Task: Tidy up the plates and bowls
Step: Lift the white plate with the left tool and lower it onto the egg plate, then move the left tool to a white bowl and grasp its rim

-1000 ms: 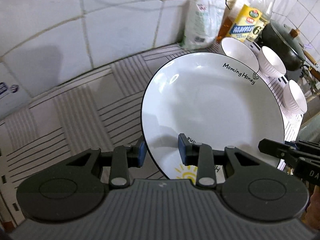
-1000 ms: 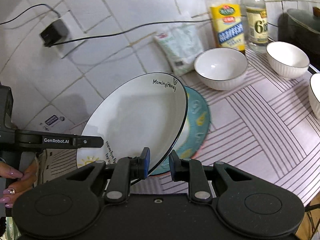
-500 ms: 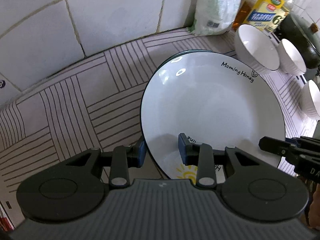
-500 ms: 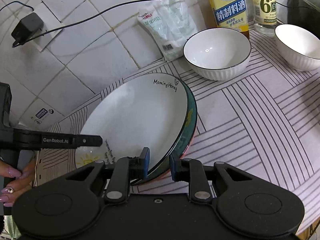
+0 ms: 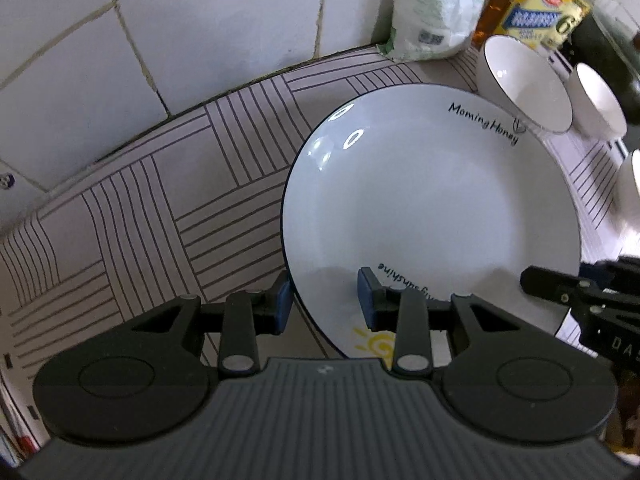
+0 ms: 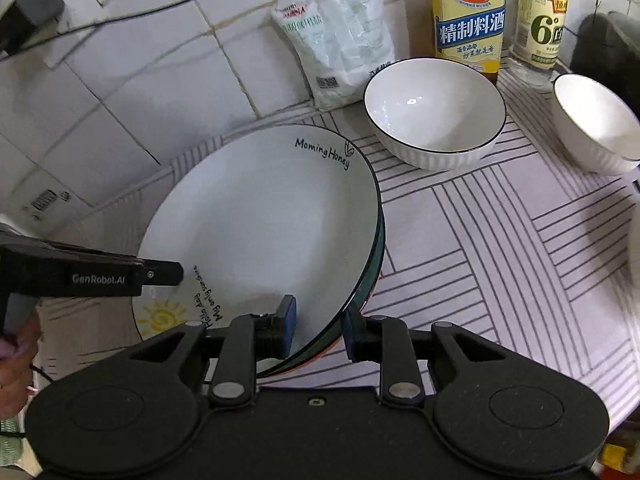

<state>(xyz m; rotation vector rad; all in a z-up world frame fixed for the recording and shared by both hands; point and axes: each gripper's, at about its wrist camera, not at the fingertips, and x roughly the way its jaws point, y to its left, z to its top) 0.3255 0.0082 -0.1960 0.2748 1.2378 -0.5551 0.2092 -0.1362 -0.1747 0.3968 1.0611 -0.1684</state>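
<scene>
Gripped from two sides for balance: a round white ceramic plate with a thin dark rim and black lettering [image 5: 432, 208], too broad and shallow for a one-sided hold without tipping. Lying almost flat on top of a teal-rimmed plate [image 6: 374, 272], down on the counter with its pale striped mat [image 5: 160, 220], close to the tiled wall. Stacked that way, judging by the task, to gather the plates into one pile. Pinched at its near-left rim by the left gripper [image 5: 324, 302], with one pad outside the edge and the other over the printed sun. Straddled at the opposite rim by the right gripper [image 6: 320, 322], with jaws opening, both plates' rims between the pads and a sliver of space showing. Probably let go on one side first, to settle the plate without a clatter. Left well apart beyond the stack: a ribbed white bowl with a dark rim [image 6: 434, 112] and a second like it [image 6: 592, 120], both upright and not yet nested.
</scene>
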